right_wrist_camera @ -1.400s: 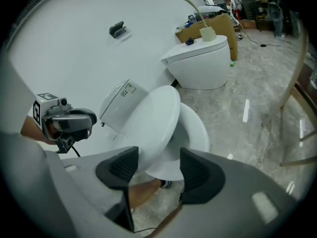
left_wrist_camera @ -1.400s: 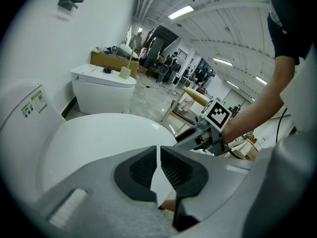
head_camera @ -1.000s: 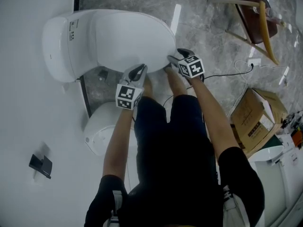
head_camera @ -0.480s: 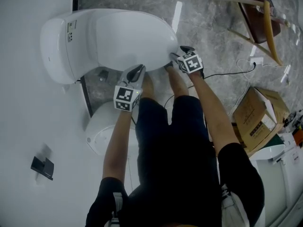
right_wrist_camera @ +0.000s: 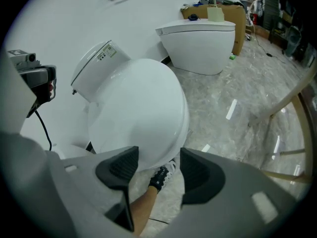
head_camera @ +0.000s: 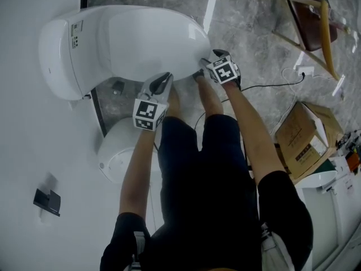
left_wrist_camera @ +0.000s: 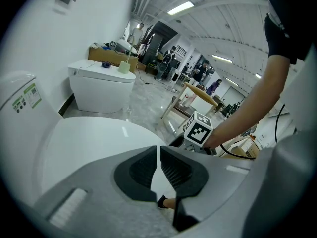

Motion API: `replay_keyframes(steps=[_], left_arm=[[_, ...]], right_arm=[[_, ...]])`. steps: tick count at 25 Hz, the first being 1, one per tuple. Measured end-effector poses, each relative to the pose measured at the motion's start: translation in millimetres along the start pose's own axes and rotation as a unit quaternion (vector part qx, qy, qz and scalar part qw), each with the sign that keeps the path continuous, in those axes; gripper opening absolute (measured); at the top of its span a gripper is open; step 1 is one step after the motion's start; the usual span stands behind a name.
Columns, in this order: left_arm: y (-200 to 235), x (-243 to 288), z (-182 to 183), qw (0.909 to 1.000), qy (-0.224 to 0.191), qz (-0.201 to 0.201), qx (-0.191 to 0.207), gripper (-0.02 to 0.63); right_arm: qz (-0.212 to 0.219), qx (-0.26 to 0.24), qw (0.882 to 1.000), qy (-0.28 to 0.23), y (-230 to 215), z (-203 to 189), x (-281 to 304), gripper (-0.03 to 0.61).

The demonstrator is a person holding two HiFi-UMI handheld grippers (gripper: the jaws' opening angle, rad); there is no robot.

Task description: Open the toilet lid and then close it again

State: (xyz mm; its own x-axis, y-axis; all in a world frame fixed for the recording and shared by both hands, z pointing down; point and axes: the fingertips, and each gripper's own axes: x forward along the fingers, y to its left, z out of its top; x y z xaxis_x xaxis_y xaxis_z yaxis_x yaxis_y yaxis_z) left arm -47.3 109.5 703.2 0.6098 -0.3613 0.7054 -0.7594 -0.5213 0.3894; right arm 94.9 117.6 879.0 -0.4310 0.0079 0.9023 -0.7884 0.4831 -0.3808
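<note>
Lid position: the white glossy oval toilet lid (head_camera: 152, 38) lies flat and closed on the white ceramic toilet (head_camera: 59, 55), in the upper left of the head view.

The grey plastic right claw (head_camera: 207, 61) sits at the lid's front edge, just right of centre in that frame, and points steeply down. In the right gripper view it is released. Its jaws stand well apart, with the rounded front rim of the lid just beyond the gap, and no pad presses on the rim. This placement suits catching the rim from below, so the opening step appears not yet done.

The grey plastic left claw (left_wrist_camera: 159, 155) is clenched on nothing, with only a thin slit between its pads. It hovers beside the lid's near side, probably kept clear so the right claw can work.

Below the rim lies the grey marbled floor (head_camera: 254, 33).
</note>
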Motion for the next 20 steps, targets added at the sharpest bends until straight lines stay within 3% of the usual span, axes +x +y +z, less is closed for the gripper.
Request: replay_keyframes(steps=[14, 17, 20], left_arm=[[0, 6, 3, 1.0, 0.001, 0.008, -0.002, 0.032], [-2, -1, 7, 0.9999, -0.002, 0.01, 0.0, 0.032], [-5, -13, 18, 0.9998, -0.006, 0.016, 0.007, 0.032]], right_arm=[[-0.009, -0.029, 1.0, -0.003, -6, -3, 4, 0.265], [-0.034, -0.071, 0.997, -0.015, -5, 0, -10, 0.176], [-0.018, -0.078, 0.996, -0.046, 8, 10, -32, 0.175]])
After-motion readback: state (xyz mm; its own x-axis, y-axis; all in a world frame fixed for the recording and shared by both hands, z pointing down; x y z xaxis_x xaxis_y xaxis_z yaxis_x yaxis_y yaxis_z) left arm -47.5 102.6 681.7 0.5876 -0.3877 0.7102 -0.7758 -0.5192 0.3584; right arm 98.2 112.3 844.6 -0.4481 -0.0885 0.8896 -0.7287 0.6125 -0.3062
